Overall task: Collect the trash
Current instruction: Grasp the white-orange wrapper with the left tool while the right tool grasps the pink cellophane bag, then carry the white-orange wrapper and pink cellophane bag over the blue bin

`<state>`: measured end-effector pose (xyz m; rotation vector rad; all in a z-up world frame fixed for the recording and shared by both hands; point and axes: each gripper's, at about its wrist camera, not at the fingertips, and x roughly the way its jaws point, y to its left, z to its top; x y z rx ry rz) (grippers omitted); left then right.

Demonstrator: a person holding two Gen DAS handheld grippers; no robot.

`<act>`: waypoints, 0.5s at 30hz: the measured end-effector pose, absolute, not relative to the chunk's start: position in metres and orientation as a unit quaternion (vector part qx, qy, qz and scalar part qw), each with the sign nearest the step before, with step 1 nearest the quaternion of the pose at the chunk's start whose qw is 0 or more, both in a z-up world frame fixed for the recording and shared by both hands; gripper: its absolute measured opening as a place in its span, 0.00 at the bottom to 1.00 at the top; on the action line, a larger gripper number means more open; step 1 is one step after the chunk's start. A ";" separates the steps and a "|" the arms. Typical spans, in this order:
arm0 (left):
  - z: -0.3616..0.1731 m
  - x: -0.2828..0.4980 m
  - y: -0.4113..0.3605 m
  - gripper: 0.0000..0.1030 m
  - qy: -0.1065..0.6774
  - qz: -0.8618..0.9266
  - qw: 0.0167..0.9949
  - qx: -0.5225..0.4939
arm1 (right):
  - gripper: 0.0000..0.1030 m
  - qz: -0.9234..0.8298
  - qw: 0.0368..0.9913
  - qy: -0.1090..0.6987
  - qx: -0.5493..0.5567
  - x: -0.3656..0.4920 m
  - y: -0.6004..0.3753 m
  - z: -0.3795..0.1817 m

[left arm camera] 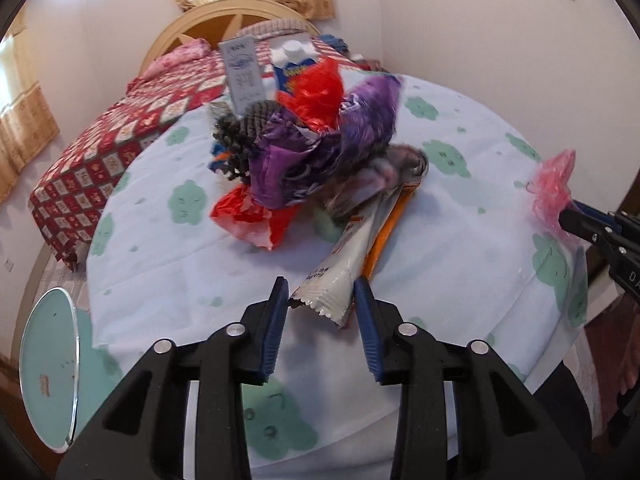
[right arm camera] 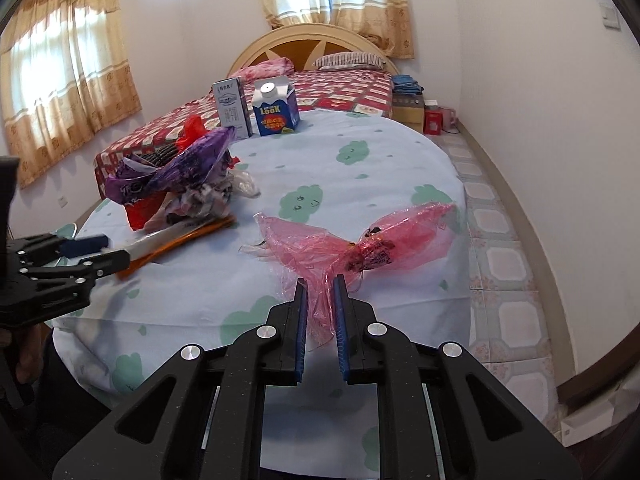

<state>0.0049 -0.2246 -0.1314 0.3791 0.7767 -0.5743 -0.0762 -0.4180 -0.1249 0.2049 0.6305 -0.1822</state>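
the right gripper [right arm camera: 321,280] sits at the bottom centre of its view with its fingers nearly together, pinching a thin fold of the pink plastic bag [right arm camera: 352,248], which fans out across the middle of the frame over the near edge of the round table [right arm camera: 360,184]. the film is thin and slippery, so the fold could slide out of the pads, and a pull could drag the loose cloud-print cloth with it.

the left gripper [left arm camera: 321,286], low centre of its view, is open about a wrapper's width, with the white snack wrapper [left arm camera: 340,276] lying between the fingertips, not yet clamped. the orange packet [left arm camera: 386,236] lies under it and just beside it on the right, so a close here may catch both, or only the wrapper's crimped end, which may tear or slip.

in the middle of the left view the rest of the trash pile rises behind: a purple wrapper [left arm camera: 320,152], red plastic [left arm camera: 256,216] and a dark ridged tray [left arm camera: 248,128], all overlapping. tugging the white wrapper, whose far end runs under the pile, could topple it.

toward the upper centre of the right view, a grey carton [right arm camera: 232,108] and a blue carton [right arm camera: 276,110] stand upright at the far rim, well apart from both grippers. a bed [right arm camera: 340,88] lies beyond.
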 end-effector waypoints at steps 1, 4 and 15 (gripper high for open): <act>-0.131 0.004 -0.225 0.30 0.369 -0.276 0.868 0.184 | 0.13 -0.089 0.942 0.308 0.102 -0.077 -0.418 -0.125; -0.126 0.000 -0.224 0.25 0.365 -0.283 0.867 0.189 | 0.13 -0.089 0.943 0.305 0.103 -0.077 -0.418 -0.124; -0.082 -0.011 -0.195 0.15 0.330 -0.295 0.882 0.162 | 0.13 -0.084 0.950 0.289 0.086 -0.076 -0.407 -0.108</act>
